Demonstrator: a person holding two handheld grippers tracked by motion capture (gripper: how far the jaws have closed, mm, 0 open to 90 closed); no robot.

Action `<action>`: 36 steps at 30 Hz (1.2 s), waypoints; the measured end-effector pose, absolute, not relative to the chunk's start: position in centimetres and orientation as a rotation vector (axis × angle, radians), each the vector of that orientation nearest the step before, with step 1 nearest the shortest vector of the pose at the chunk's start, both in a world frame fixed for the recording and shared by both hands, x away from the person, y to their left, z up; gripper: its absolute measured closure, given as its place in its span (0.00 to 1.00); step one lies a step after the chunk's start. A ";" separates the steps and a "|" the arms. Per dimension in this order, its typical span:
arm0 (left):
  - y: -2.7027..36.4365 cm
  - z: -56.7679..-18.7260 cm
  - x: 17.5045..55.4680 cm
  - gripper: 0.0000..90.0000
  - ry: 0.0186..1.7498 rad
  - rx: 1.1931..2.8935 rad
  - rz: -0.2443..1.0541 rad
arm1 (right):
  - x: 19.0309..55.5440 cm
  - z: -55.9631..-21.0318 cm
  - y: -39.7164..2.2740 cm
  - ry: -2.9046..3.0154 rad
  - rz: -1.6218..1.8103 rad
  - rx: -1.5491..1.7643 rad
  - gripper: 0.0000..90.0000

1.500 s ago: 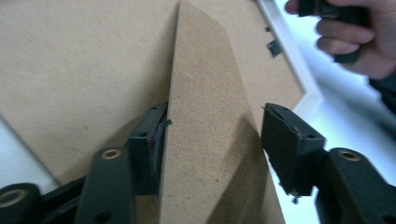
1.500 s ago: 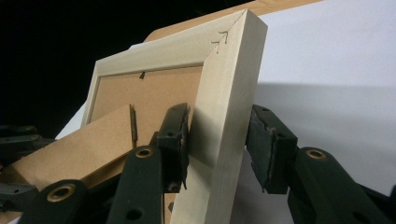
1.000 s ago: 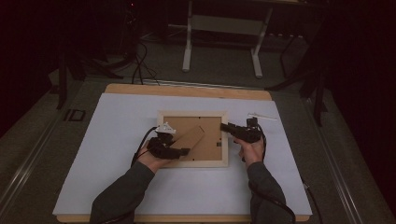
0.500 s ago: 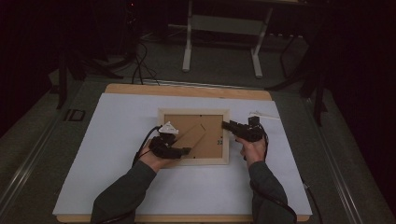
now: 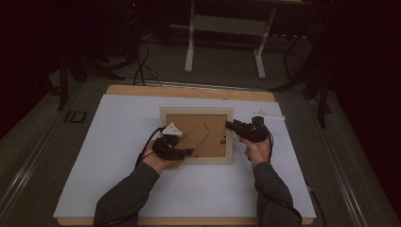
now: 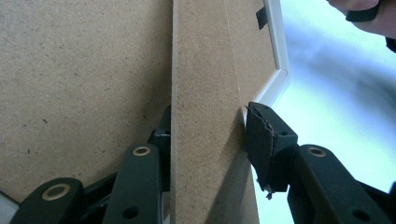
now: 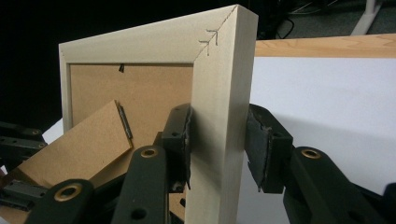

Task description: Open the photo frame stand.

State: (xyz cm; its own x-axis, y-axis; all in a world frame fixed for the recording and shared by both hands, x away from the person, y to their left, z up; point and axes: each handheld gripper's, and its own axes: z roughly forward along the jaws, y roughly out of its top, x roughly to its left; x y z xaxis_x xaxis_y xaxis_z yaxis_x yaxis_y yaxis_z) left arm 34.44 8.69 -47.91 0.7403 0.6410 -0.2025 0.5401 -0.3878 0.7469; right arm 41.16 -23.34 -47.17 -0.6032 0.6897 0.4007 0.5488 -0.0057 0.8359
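Picture frame [image 5: 197,135] of pale wood lies face down near the middle of the white desk [image 5: 108,142], its brown fibreboard backing turned up. The right gripper [image 5: 232,125], held in the person's right hand [image 5: 255,147], has its jaws set either side of the frame's right rail; in the right gripper view one pad presses the rail's inner face, while a slim gap shows at the other, so I cannot tell whether the grip is firm. That same view shows the stapled corner joint [image 7: 211,38] just above the jaws. The left gripper [image 5: 189,152], in the left hand [image 5: 158,160], reaches in from the frame's lower left edge. In the left gripper view its jaws sit astride the brown easel stand [image 6: 205,116], which is swung up off the backing; they are parted and not pinching it
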 end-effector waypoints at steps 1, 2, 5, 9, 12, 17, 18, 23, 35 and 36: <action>8.7 -47.9 34.5 0.67 0.890 2.078 0.150 | 41.2 -47.1 -23.3 2.121 1.677 1.328 0.69; 8.7 -47.9 34.5 0.68 0.890 2.080 0.152 | 41.1 -47.1 -23.3 2.121 1.675 1.327 0.69; 8.6 -47.9 34.5 0.68 0.889 2.084 0.158 | 41.1 -47.1 -23.3 2.116 1.674 1.319 0.69; 8.6 -47.9 34.6 0.68 0.893 2.086 0.170 | 40.9 -46.8 -23.2 2.114 1.652 1.296 0.69; 8.6 -47.9 34.6 0.70 0.888 2.090 0.180 | 40.8 -46.4 -23.1 2.115 1.635 1.269 0.69; 8.6 -47.8 34.7 0.70 0.886 2.097 0.194 | 40.8 -46.1 -22.9 2.118 1.619 1.245 0.69; 8.5 -47.8 34.7 0.71 0.887 2.097 0.196 | 40.7 -46.0 -22.9 2.116 1.614 1.238 0.69; 8.5 -47.7 34.9 0.71 0.885 2.108 0.211 | 40.7 -45.8 -22.8 2.114 1.606 1.225 0.69; 8.1 -47.7 34.8 0.72 0.870 2.138 0.273 | 40.3 -45.0 -22.4 2.121 1.576 1.149 0.70; 8.1 -47.7 34.8 0.72 0.870 2.139 0.277 | 40.3 -45.0 -22.4 2.121 1.576 1.149 0.70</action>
State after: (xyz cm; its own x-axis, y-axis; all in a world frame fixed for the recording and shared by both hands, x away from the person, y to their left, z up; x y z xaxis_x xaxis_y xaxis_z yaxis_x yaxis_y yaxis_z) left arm 34.81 8.08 -47.68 0.7402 0.6666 -0.0883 0.4934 -0.4492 0.7448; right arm 40.28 -22.37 -44.99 -0.6538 0.7179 0.2392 0.4361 0.0991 0.8944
